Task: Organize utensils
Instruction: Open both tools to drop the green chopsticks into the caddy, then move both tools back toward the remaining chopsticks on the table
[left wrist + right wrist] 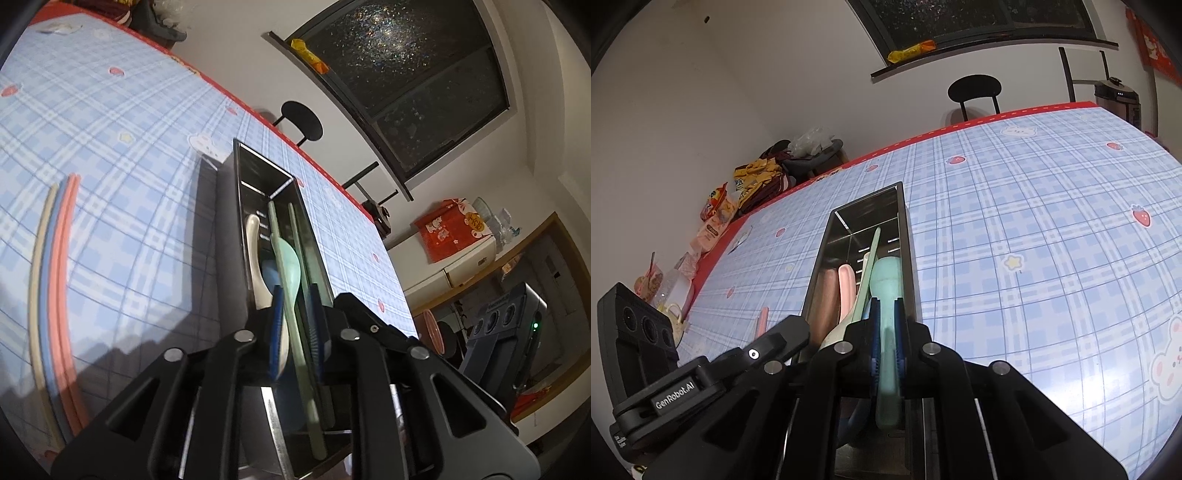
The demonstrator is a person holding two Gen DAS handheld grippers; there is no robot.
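Left wrist view: the left tool (297, 306) is narrowed over the metal tray (258, 162) on the bench (110, 147), its pads flanking a green spoon (290, 266); whether they grip cannot be told. Right wrist view: the right tool (886, 314) clamps a green spoon handle (888, 350) inside the tray.

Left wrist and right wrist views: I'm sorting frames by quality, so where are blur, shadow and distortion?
Left wrist: chopsticks on the tablecloth look smeared; dark shadow lies left of the metal tray; window frame bows. Right wrist: green spoon fairly sharp, tablecloth grid curves.
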